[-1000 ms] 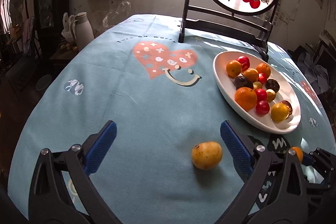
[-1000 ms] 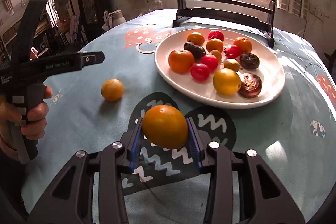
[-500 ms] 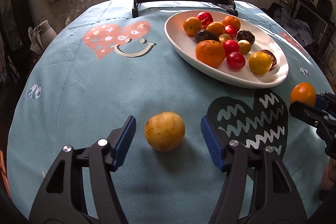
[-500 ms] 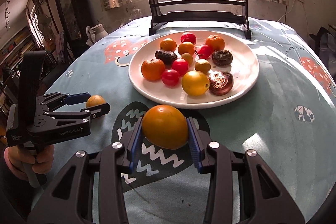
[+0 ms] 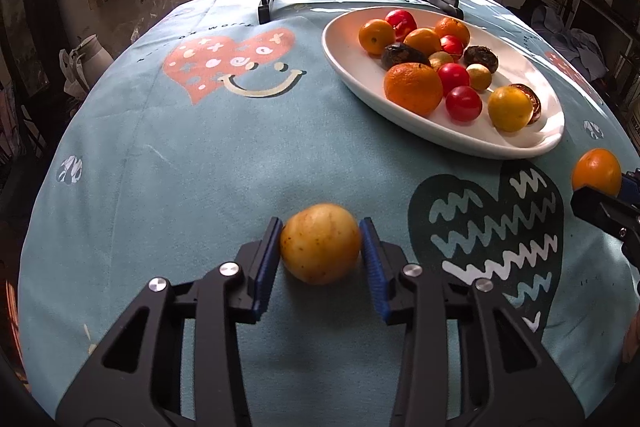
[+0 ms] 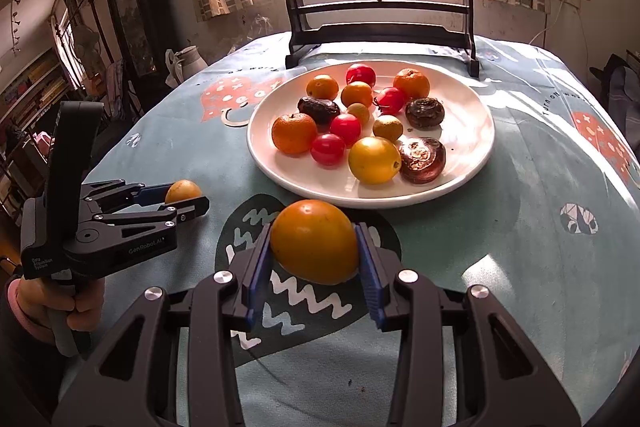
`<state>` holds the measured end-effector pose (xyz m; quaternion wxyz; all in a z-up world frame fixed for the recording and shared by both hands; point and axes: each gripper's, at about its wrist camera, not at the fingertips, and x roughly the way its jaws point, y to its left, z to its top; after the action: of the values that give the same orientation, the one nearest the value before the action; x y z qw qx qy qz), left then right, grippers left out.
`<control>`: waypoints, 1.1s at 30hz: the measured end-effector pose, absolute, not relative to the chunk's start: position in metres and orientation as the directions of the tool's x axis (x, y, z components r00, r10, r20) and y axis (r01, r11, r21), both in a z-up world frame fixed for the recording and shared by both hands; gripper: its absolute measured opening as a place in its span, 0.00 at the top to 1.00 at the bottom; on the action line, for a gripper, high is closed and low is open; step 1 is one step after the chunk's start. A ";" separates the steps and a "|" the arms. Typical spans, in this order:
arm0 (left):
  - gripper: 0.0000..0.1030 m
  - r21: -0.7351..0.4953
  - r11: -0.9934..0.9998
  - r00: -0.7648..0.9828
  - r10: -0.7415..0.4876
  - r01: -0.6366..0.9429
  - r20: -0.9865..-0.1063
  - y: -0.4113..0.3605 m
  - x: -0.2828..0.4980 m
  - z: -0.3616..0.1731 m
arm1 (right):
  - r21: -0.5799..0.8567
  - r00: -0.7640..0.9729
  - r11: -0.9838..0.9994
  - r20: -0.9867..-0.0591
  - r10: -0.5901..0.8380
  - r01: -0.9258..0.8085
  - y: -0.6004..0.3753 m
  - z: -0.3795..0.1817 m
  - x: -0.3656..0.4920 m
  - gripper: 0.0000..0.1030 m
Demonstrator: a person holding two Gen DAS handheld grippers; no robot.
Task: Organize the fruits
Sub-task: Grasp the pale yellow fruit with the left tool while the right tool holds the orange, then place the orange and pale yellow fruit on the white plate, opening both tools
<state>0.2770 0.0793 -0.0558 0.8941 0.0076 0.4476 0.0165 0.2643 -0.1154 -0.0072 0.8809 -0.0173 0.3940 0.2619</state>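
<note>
A yellow speckled fruit (image 5: 320, 245) lies on the teal tablecloth. My left gripper (image 5: 320, 225) straddles it with its jaws closing, and both blue pads touch the fruit's sides. The right wrist view shows the same fruit (image 6: 183, 190) between the left gripper's fingers (image 6: 188, 201). My right gripper (image 6: 313, 231) is shut on an orange fruit (image 6: 314, 241), held just above the cloth in front of the plate. That orange fruit (image 5: 597, 171) also shows at the right edge of the left wrist view. The white plate (image 6: 468, 131) holds several oranges, red tomatoes and dark fruits.
A black stand with a round painted screen (image 6: 380, 27) rises behind the plate at the table's far edge. A white jug (image 6: 188, 61) stands off the table at the far left. A person's hand (image 6: 60, 303) grips the left gripper's handle.
My left gripper has come down and forward over the yellow fruit, and its jaws have narrowed from wide apart to the fruit's sides. The right gripper still holds the orange fruit.
</note>
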 end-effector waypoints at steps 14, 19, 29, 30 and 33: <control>0.65 -0.012 0.999 0.611 0.014 -0.038 -0.791 0.084 0.274 -0.049 | 0.192 0.530 0.823 -0.683 0.503 -0.534 -0.105 -0.010 0.256 0.60; 0.65 0.011 1.000 0.650 0.015 -0.011 -0.760 0.071 0.261 -0.039 | 0.241 0.514 0.790 -0.646 0.564 -0.564 -0.105 -0.005 0.251 0.60; 0.65 0.003 0.998 0.695 -0.039 0.058 -0.718 0.046 0.262 -0.005 | 0.314 0.534 0.773 -0.579 0.616 -0.552 -0.121 0.016 0.267 0.60; 0.65 -0.001 0.998 0.698 -0.045 0.064 -0.715 0.044 0.265 -0.001 | 0.308 0.543 0.779 -0.577 0.609 -0.547 -0.123 0.018 0.271 0.60; 0.65 -0.017 0.997 0.707 -0.063 0.072 -0.705 0.041 0.282 0.012 | 0.300 0.572 0.799 -0.572 0.588 -0.521 -0.131 0.024 0.289 0.60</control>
<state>0.2816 0.0410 0.0118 0.9238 0.0060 0.3811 -0.0363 0.2886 -0.1312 0.0239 0.8852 0.0493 0.3405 0.3130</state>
